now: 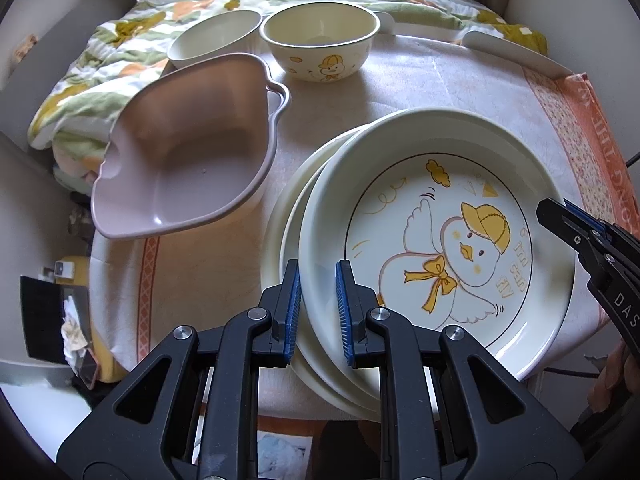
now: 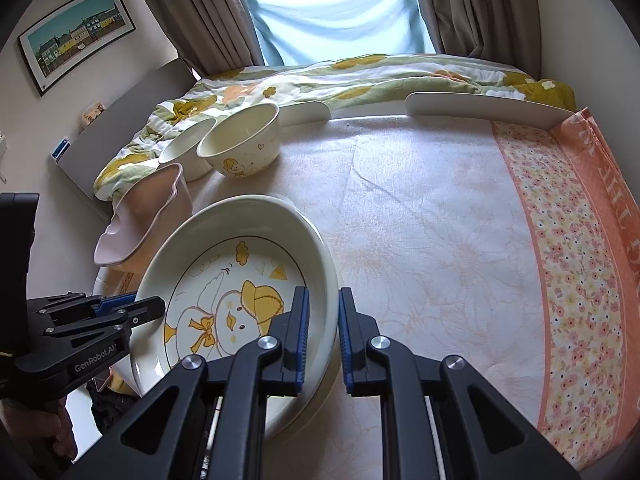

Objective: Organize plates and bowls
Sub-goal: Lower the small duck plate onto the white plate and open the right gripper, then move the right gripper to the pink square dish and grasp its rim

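A cream plate with a yellow-capped duck picture (image 1: 432,248) lies on top of a plain cream plate (image 1: 280,216) on the clothed table. My left gripper (image 1: 318,308) is open, its jaws astride the duck plate's left rim. My right gripper (image 2: 323,330) is open astride the same plate's (image 2: 224,280) right rim; it also shows in the left wrist view (image 1: 560,216). Two cream bowls, one with a duck (image 1: 320,40) and one plain (image 1: 214,38), stand at the back left. A pinkish plastic basin (image 1: 184,148) sits to the left.
The table is covered by a pale floral cloth (image 2: 440,220) with an orange flowered border (image 2: 568,240) on the right. A bed with a green and yellow quilt (image 2: 340,76) lies behind, past white edge guards (image 2: 480,108). The floor at left holds clutter (image 1: 72,320).
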